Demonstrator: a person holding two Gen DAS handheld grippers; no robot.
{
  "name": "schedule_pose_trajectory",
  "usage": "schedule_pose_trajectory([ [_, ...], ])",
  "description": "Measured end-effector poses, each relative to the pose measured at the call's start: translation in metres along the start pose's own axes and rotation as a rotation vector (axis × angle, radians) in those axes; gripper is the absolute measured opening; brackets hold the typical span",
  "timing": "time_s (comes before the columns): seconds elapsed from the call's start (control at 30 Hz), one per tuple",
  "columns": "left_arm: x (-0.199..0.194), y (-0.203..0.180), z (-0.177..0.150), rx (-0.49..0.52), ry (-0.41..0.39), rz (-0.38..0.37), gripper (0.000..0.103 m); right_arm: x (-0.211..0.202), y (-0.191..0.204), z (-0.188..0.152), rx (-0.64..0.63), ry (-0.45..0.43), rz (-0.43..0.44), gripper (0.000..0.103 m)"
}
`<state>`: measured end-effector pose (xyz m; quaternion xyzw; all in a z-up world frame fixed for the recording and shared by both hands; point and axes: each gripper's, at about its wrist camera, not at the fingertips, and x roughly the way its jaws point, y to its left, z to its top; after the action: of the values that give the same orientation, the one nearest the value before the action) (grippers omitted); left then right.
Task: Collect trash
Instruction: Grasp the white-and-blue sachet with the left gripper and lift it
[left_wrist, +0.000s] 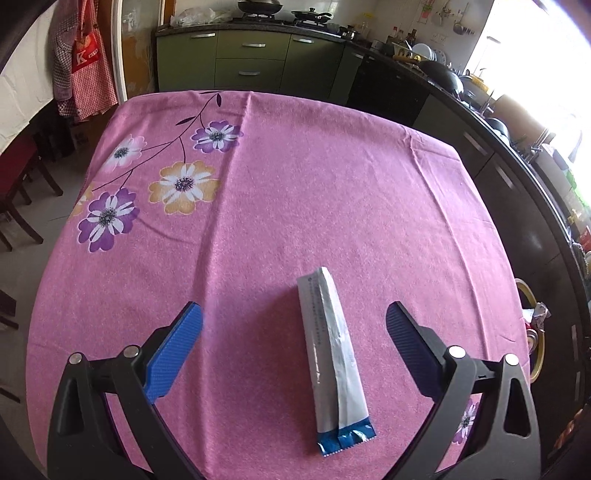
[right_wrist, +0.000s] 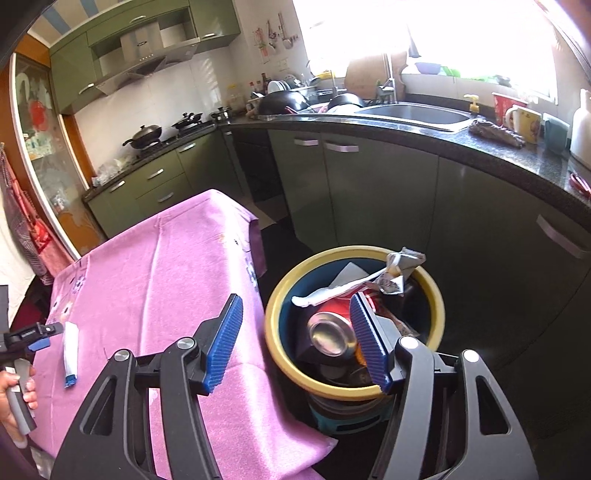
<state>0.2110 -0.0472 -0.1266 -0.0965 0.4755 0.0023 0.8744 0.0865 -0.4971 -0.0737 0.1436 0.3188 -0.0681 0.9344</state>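
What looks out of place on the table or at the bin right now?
One wrapper lies uncollected on the pink tablecloth, between the open left gripper fingers, untouched. In the bin, crumpled packaging pokes above the rim.

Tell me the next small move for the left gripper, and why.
Probably lower the left gripper onto the wrapper and close: its jaws stand open on either side of that wrapper, which lies flat on the tablecloth, not yet gripped. The bin already holds other trash.

Home kitchen: green cabinets, steel sink, stovetop pans.
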Motion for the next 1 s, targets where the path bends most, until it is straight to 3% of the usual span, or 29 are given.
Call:
schedule_pose_trajectory([
  [0.27,0.009,-0.020,-0.018,0.004,0.019,0.154,0.095,0.003,-0.004,-0.006,0.020,-0.008,0.078,0.064],
  [0.37,0.010,-0.021,-0.023,0.007,0.021,0.198,0.085,0.003,-0.006,-0.007,0.028,-0.014,0.101,0.064],
  [0.5,0.016,-0.024,-0.027,0.019,0.043,0.219,0.073,0.006,-0.007,-0.009,0.033,-0.009,0.121,0.064],
  [0.67,0.015,-0.029,-0.030,0.039,0.030,0.229,0.068,0.008,-0.008,-0.011,0.035,-0.010,0.128,0.064],
  [0.87,0.014,-0.032,-0.029,0.058,0.026,0.211,0.053,0.005,-0.008,-0.012,0.034,-0.015,0.123,0.064],
  [1.0,0.013,-0.035,-0.031,0.072,0.028,0.186,0.037,0.003,-0.009,-0.011,0.035,-0.018,0.122,0.064],
])
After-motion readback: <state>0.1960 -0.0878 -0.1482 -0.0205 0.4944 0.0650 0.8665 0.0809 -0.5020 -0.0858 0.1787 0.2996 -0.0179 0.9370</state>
